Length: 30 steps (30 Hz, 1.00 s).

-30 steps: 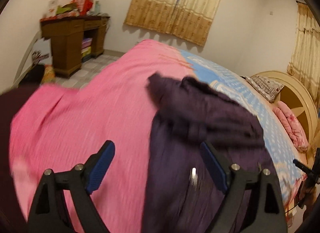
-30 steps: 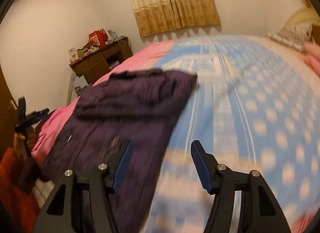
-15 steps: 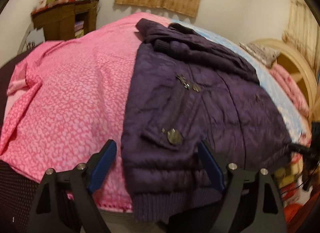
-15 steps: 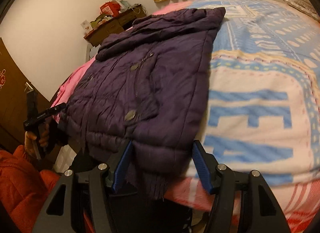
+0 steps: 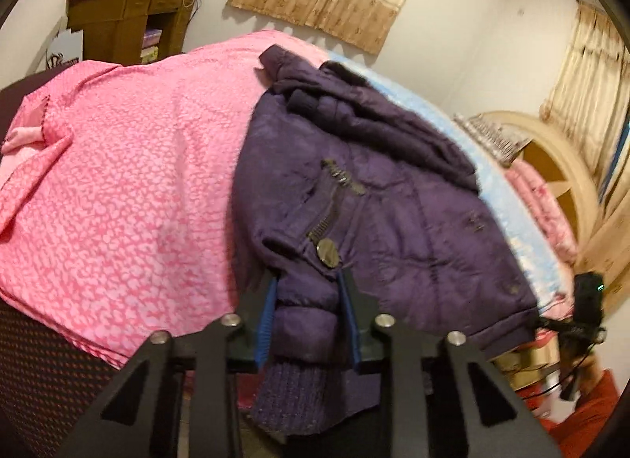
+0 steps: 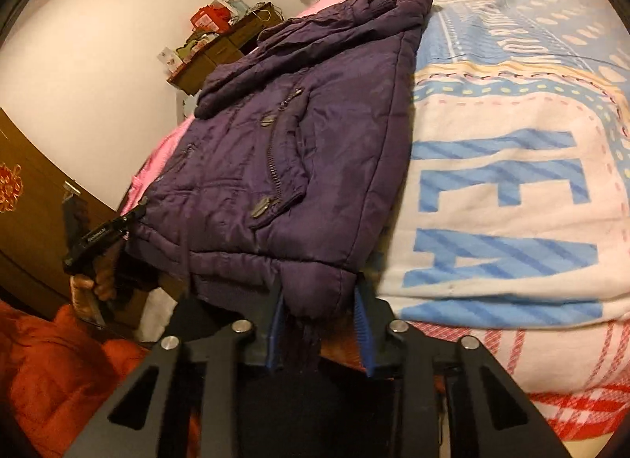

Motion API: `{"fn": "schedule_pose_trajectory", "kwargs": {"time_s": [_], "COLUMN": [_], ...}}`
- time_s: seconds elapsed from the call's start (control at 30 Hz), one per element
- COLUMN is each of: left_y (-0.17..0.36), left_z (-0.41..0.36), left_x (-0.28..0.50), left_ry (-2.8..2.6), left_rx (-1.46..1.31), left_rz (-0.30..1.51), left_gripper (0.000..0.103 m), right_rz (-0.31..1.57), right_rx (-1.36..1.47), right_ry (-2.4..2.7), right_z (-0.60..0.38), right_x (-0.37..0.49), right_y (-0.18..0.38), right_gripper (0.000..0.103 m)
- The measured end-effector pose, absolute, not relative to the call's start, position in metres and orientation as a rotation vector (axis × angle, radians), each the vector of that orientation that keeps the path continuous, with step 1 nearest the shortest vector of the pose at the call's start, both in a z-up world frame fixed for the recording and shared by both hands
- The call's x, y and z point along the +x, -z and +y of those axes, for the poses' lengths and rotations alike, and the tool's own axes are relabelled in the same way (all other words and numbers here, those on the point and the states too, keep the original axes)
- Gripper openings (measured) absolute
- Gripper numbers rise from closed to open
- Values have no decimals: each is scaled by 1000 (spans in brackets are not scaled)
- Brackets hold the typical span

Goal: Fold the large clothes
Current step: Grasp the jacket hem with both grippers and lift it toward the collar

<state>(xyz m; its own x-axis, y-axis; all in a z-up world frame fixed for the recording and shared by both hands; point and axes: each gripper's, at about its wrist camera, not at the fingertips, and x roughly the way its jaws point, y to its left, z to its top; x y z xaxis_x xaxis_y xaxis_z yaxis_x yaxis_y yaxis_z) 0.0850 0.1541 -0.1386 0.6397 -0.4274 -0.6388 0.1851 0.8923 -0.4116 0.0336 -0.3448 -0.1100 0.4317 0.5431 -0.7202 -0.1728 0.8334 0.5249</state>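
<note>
Left wrist view: left tool (image 5: pixel 309 310) jaws have just been closing and now pinch the near hem corner of the purple jacket (image 5: pixel 378 198), blue pads pressing padded fabric, ribbed knit band hanging below at 6 o'clock. Jacket lies folded on the bed, across the seam of the pink blanket (image 5: pixel 130 190) at 9 o'clock and the blue quilt (image 6: pixel 512 190). Right wrist view: right tool (image 6: pixel 321 318) also just closed down, narrow, clamped on the other hem corner. Quilt shows big blue striped letters, partly readable, "E" and "A" shapes; smaller writing further up, illegible. Only the right view shows the person's hand (image 6: pixel 92 284) holding the left tool at 8 o'clock. Only the left view shows the round headboard (image 5: pixel 551 170) at 3 o'clock.
</note>
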Motion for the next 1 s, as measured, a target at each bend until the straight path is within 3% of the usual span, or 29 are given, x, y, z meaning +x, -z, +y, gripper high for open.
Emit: {"fn": "schedule_pose_trajectory", "kwargs": {"time_s": [0.33, 0.63, 0.77, 0.9, 1.0], "left_y": [60, -13, -26, -19, 4], "left_z": [151, 141, 124, 107, 98], "left_x": [119, 226, 300, 380, 432], "left_ry": [504, 392, 329, 209, 110], "left_rx": [-544, -638, -635, -617, -598], "left_rz": [697, 634, 636, 621, 608], "left_gripper": [23, 23, 17, 5, 5], "right_rz": [768, 569, 516, 495, 513], "right_rx": [688, 859, 906, 934, 948], "right_ry": [-653, -683, -635, -533, -444], "right_z": [-359, -378, -394, -405, -410], "right_x": [63, 166, 232, 307, 363], "right_y": [37, -19, -35, -20, 13], "right_gripper": [21, 20, 19, 18, 17]}}
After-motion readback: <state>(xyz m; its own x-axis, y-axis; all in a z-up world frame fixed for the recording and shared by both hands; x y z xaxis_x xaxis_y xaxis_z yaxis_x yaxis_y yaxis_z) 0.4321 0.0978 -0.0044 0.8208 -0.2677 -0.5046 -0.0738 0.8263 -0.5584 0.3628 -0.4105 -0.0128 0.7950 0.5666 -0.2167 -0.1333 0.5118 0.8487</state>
